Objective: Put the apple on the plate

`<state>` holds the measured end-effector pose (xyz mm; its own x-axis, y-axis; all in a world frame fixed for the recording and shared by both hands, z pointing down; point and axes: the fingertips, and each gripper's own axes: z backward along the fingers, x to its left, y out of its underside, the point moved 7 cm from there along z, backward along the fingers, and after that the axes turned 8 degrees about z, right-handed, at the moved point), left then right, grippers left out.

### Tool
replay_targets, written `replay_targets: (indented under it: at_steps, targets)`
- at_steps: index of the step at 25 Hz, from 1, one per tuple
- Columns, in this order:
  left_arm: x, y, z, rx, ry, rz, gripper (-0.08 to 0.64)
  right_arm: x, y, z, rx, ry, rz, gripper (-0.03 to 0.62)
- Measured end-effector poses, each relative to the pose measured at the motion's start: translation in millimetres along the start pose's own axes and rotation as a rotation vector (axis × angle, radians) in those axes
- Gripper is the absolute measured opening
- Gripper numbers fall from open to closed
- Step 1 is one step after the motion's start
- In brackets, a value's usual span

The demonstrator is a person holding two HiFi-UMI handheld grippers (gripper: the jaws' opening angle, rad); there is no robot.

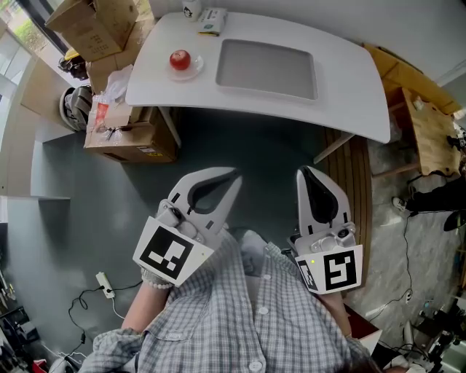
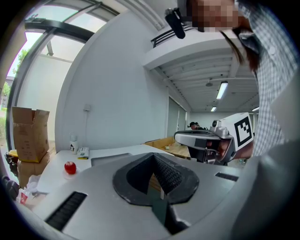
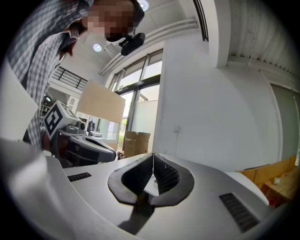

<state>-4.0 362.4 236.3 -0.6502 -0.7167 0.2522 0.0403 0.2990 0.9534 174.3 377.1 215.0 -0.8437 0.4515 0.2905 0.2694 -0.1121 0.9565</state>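
Observation:
A red apple [image 1: 180, 59] sits on a small white plate [image 1: 196, 68] at the left end of the white table [image 1: 349, 95]; the left gripper view shows the apple [image 2: 70, 167] far off at the left. I hold both grippers close to my body, well short of the table and over the floor. My left gripper [image 1: 234, 175] is shut with nothing in it, its jaws meeting at the tip [image 2: 153, 155]. My right gripper [image 1: 303, 171] is also shut and empty, jaws closed together [image 3: 153, 155].
A grey tray [image 1: 266, 68] lies mid-table, with a small bottle [image 1: 191, 9] and a green-and-white packet [image 1: 212, 20] behind the apple. Cardboard boxes [image 1: 95, 25] and an open box [image 1: 127, 135] stand at the left. Wooden furniture [image 1: 429, 124] is at the right.

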Motion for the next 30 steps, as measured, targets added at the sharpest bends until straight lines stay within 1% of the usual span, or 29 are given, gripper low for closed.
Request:
replay_targets:
  at_steps: [1,3,6,11,14,17,19,27,30]
  targets:
    - [3,0,2,-0.004,0.003,0.011,0.008,3,-1,-1,-0.001,0.006,0.021,0.023]
    - [9,1,7,-0.006,0.009,0.027,0.008,7,-3,-3,-0.011,0.018,0.031,0.023]
    - [14,3,13,0.001,0.017,0.011,0.008,10,-3,-1,-0.013,0.055,0.030,0.023]
    - [19,5,19,-0.005,0.052,0.023,0.008,15,-2,1,0.009,0.098,0.040,0.023]
    - [19,4,19,-0.008,0.060,0.003,0.008,17,-2,2,0.029,0.105,0.090,0.024]
    - [19,2,14,-0.006,0.057,-0.011,0.008,17,-2,-2,0.048,0.095,0.157,0.024]
    - [20,1,9,-0.012,0.054,-0.012,0.008,15,-1,-6,0.058,0.090,0.174,0.023]
    - [31,-8,-20,-0.011,0.031,-0.028,0.008,-7,7,-36,0.044,0.047,0.181,0.023]
    - [37,-15,-35,-0.016,0.018,-0.035,0.008,-20,13,-48,0.040,0.033,0.163,0.023]
